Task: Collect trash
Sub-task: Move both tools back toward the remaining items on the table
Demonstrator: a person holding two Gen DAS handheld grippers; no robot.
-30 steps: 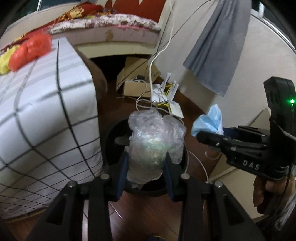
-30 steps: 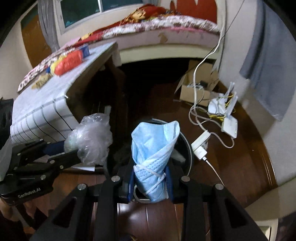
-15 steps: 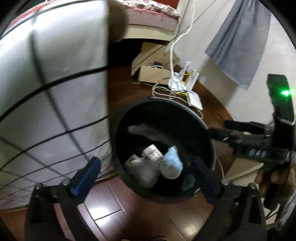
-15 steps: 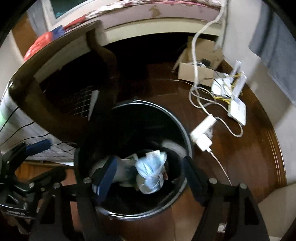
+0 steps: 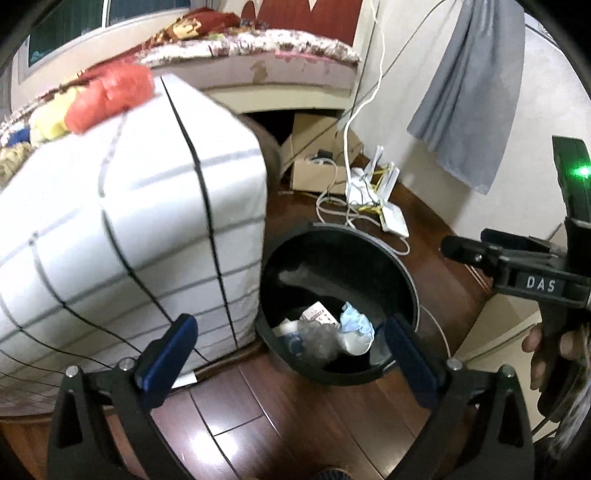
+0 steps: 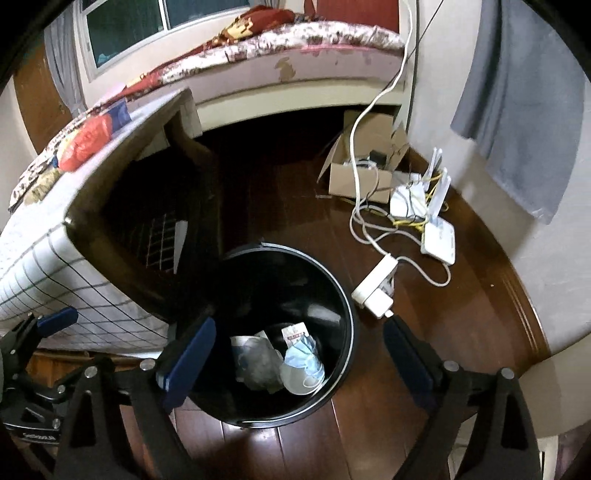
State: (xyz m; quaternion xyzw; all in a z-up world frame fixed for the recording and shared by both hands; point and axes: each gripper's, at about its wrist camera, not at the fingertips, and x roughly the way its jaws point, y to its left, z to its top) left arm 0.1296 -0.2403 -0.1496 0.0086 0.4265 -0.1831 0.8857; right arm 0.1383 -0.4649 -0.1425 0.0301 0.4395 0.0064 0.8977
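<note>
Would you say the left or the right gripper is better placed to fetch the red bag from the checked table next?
Probably left: both grippers, left and right, are empty above the bin, but the table's red bag lies on its side.

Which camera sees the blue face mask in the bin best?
The right wrist view: the blue face mask lies in the open, loops showing, deep in the black bin. The left wrist view shows it too, but more crumpled and smaller.

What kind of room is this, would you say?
Most likely a bedroom at home: a mattress with patterned bedding under a window, a router with cables on the wooden floor, and a black trash bin.
</note>
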